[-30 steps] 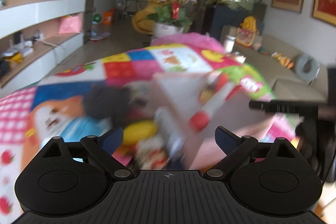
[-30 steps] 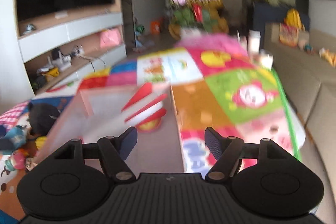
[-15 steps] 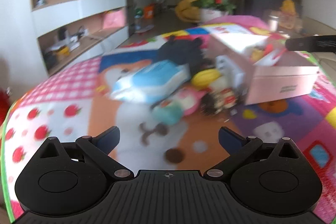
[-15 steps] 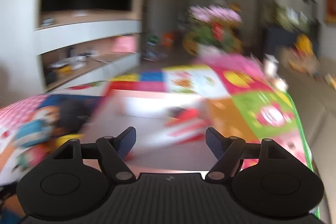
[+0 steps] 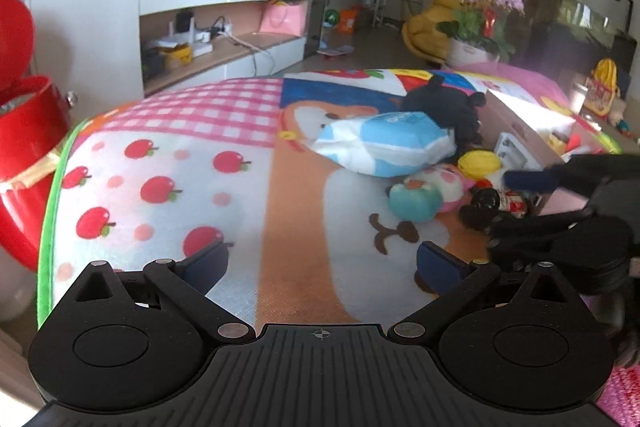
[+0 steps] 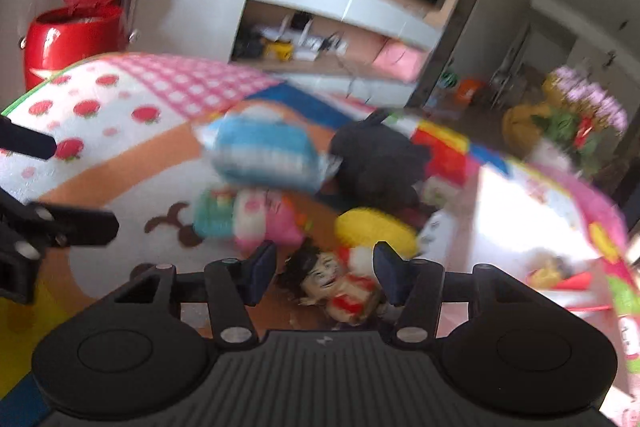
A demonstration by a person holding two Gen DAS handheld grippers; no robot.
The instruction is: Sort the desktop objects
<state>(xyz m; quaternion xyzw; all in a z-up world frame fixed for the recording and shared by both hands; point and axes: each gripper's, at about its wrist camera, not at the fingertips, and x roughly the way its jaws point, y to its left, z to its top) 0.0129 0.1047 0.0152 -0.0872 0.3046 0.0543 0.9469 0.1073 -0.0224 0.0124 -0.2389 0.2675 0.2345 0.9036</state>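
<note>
Right now the toys lie in one heap beside the pink box (image 5: 520,131), which sits on a worktop covered with a patchwork mat (image 5: 168,155). I count six loose things against the box's near wall: one blue-and-white soft pack (image 5: 384,143), one black plush (image 5: 448,107) behind it, one yellow piece (image 5: 478,163) touching the box, one pink-and-teal plush (image 5: 424,193), one small doll (image 6: 340,283) with dark hair and a red striped top, and one white object (image 5: 510,149) leaning on the box wall. Inside the box something red and yellow shows, too blurred to name.

The right tool (image 6: 324,269) hangs low over the doll, jaws spread to either side of it, not touching. The left tool (image 5: 322,261) is spread wide over bare mat, well away from the box, holding nothing. One red bin (image 5: 28,163) stands past the mat's edge.
</note>
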